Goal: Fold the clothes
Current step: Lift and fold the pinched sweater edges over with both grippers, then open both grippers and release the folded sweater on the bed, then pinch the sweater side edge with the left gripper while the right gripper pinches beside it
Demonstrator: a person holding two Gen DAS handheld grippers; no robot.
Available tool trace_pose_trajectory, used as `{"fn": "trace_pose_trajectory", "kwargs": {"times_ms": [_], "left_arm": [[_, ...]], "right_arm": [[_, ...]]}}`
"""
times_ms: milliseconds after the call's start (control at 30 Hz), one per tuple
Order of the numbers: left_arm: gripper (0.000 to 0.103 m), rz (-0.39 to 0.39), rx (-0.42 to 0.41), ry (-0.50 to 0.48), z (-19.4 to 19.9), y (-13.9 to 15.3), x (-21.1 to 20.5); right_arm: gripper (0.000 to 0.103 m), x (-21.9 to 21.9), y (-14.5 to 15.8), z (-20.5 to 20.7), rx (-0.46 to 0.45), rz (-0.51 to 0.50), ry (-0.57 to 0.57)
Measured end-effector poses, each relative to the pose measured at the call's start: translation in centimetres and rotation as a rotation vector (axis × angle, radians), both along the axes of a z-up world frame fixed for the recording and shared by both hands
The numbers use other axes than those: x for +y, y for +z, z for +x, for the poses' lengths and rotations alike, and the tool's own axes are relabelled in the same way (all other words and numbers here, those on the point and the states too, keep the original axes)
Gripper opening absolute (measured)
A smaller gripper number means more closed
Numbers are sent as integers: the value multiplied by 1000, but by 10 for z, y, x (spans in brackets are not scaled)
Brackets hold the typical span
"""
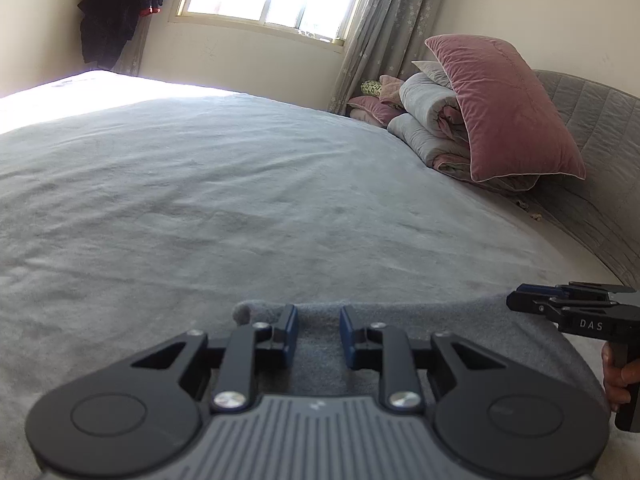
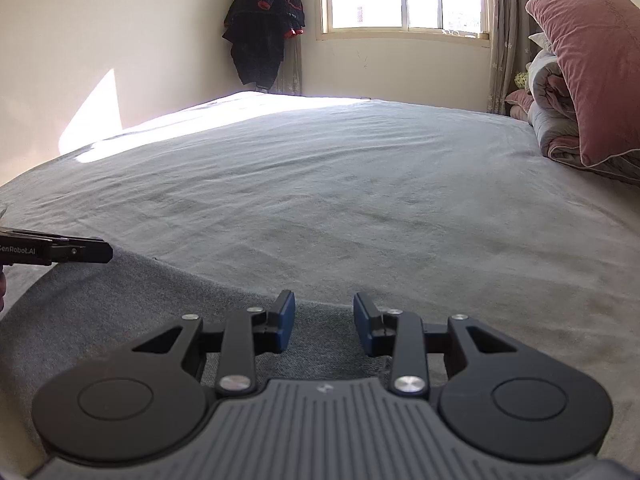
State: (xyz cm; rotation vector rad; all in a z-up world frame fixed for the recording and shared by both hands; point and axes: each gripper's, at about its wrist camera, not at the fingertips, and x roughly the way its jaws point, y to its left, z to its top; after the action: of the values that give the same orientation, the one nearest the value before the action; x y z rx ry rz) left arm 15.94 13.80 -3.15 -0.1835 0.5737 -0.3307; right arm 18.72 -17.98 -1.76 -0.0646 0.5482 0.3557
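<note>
Fold laid – dark grey garment [image 1: 320,344] flat on bed [image 1: 240,200] | left gripper [image 1: 319,322] and right gripper [image 2: 324,312] – parted, empty | further folds likely left

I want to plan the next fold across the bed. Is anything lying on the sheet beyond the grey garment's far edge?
Nothing visible does. The grey garment lies under both grippers, and the bed sheet beyond its far edge is bare. The pink pillow and rolled quilt sit off at the headboard end, to the right.
</note>
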Motion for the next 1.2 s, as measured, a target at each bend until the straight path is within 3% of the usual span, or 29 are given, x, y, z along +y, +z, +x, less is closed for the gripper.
{"fn": "trace_pose_trajectory", "kwargs": {"times_ms": [33,67,233,433,567,700,867,933,1000,1133,1200], "left_arm": [[16,-3,3,2,0,-1,2],[14,-6,5,4,0,-3,5],[9,10,-10,4,-9,14,11],[14,68,-52,-186,-43,38,-13],[14,102,-2,-285,-58,29,-31],[14,111,53,-271,-69,12,-21],[15,92,81,-223,-88,21,10],[21,82,92,-184,-94,27,22],[46,38,116,-125,-94,31,35],[58,-101,197,-15,-85,26,52],[59,-161,248,24,-77,16,54]], "right_arm": [[36,-3,-6,3,15,-11,-11],[29,-7,-9,4,21,-9,-22],[30,-23,0,-2,37,18,-68],[34,4,24,-34,23,9,93],[35,26,26,-55,63,10,192],[35,29,18,-71,91,-31,198],[36,0,16,-85,104,-46,137],[36,-9,21,-88,102,-47,94],[37,-14,26,-91,92,-33,71],[37,-4,34,-92,70,13,61],[37,6,36,-89,60,33,63]]}}
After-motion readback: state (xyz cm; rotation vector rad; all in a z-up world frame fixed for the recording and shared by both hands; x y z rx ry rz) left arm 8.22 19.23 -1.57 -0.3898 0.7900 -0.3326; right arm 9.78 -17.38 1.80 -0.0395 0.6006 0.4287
